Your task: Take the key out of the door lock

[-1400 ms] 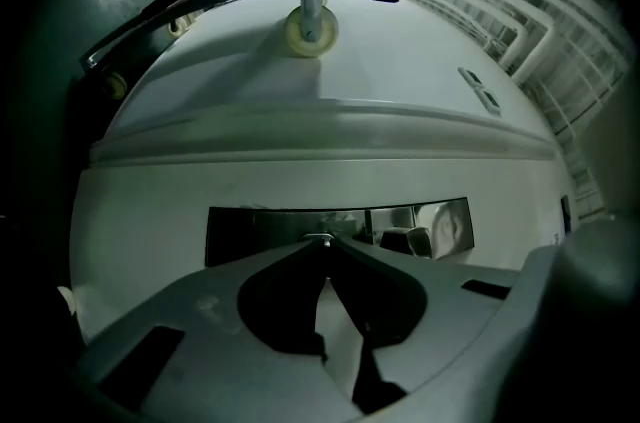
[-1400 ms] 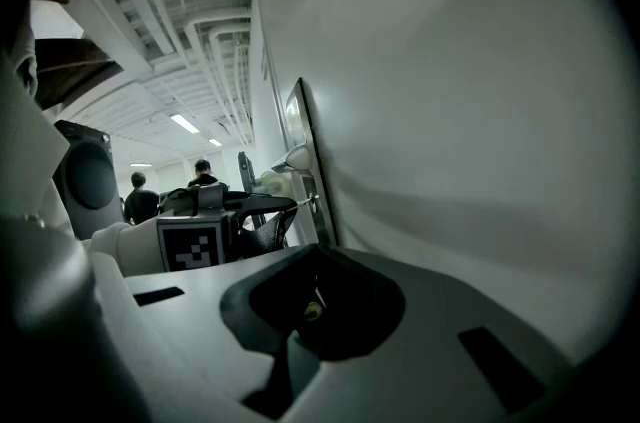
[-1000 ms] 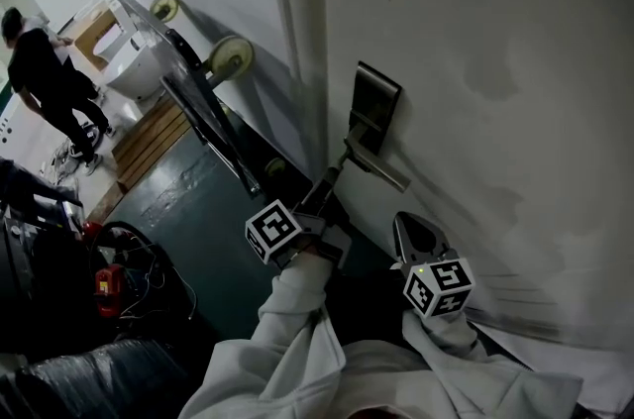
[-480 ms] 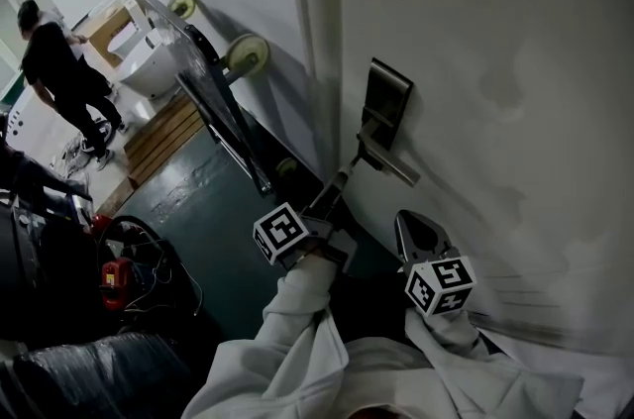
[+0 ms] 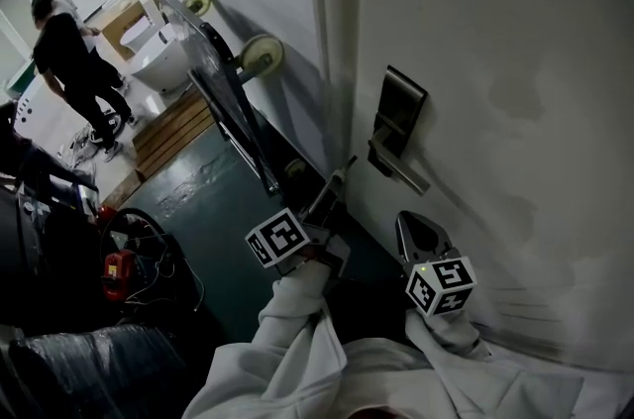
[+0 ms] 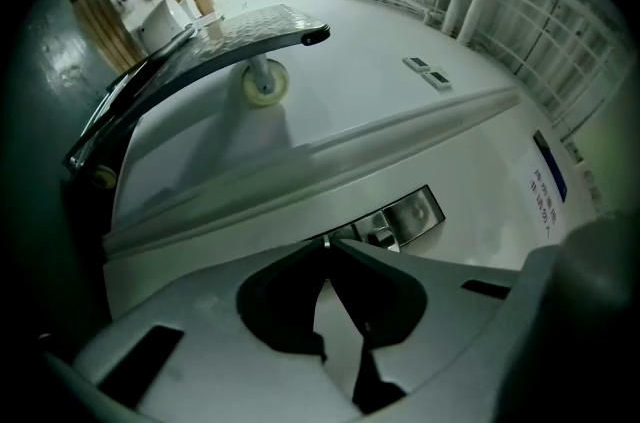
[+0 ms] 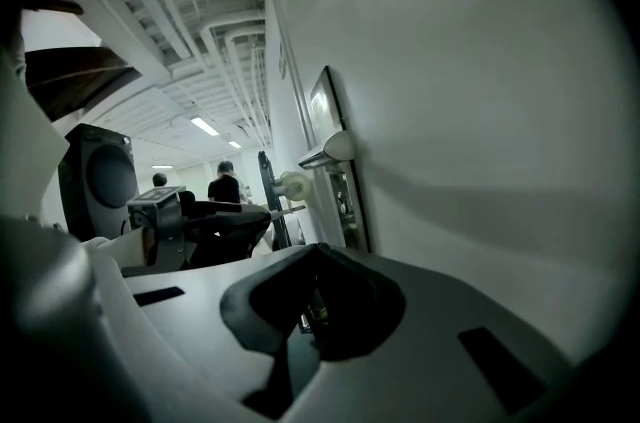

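- Left gripper (image 5: 339,175): I read the jaws as closed, tips together. A thin bright sliver is pinched at the very tip, and I take it to be the key (image 6: 323,242).
- Key position: it sits at the left gripper's tips, clear of the lock plate (image 5: 400,115). In the head view there is a visible gap between the tips and the plate. In the left gripper view the plate lies just beyond the tips.
- Lever handle (image 5: 404,173): it projects from the lower part of the lock plate. Neither gripper is touching it.
- Right gripper (image 5: 408,221): I see the jaws together with nothing clamped between them. It is near the door (image 5: 515,60), below the lever handle and apart from it.
- Both grippers are carried on arms in white sleeves (image 5: 297,328).
- Surroundings: a wheeled trolley (image 5: 223,100) is tipped against the wall to the left of the door, one wheel (image 5: 261,53) facing out. A person in dark clothing (image 5: 74,60) is well apart at the far left. The floor (image 5: 198,209) is dark green.
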The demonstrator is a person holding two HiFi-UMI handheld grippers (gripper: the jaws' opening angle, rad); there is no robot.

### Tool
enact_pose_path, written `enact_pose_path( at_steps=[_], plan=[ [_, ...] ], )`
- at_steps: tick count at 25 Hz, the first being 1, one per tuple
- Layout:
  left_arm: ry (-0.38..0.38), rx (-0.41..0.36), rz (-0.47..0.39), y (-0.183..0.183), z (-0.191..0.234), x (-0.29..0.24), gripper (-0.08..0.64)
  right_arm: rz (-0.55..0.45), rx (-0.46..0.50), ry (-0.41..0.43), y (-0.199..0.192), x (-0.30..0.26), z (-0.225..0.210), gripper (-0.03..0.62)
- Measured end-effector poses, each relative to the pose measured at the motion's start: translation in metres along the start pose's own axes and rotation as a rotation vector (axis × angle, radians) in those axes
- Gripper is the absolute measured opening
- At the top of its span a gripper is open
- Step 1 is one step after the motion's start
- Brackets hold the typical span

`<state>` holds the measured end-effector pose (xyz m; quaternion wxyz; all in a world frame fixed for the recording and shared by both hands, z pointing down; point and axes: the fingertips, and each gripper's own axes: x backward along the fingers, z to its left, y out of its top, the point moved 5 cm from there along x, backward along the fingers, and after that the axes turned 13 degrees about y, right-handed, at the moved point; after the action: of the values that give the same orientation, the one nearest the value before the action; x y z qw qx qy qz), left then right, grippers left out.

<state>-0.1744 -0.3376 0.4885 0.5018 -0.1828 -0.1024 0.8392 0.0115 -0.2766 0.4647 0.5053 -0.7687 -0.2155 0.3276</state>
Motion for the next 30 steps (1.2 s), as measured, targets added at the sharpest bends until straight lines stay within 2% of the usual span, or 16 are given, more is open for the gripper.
enact_pose_path(
  at_steps=[7, 15, 23, 30],
  plan=[
    [0.033, -0.13, -0.057, 0.018, 0.001, 0.018, 0.026, 0.007, 0.022, 0.054, 0.006, -0.017, 0.006, 0.052],
    [0.071, -0.381, -0.112, 0.028, 0.0, 0.043, 0.026, 0.008, 0.051, 0.109, 0.008, -0.03, 0.018, 0.052],
    [0.136, -0.681, -0.132, 0.017, -0.004, 0.059, 0.026, 0.002, 0.059, 0.129, 0.007, -0.033, 0.024, 0.052],
    [0.119, -0.836, -0.152, 0.006, -0.007, 0.067, 0.026, -0.012, 0.059, 0.106, 0.006, -0.027, 0.021, 0.052]
  ],
)
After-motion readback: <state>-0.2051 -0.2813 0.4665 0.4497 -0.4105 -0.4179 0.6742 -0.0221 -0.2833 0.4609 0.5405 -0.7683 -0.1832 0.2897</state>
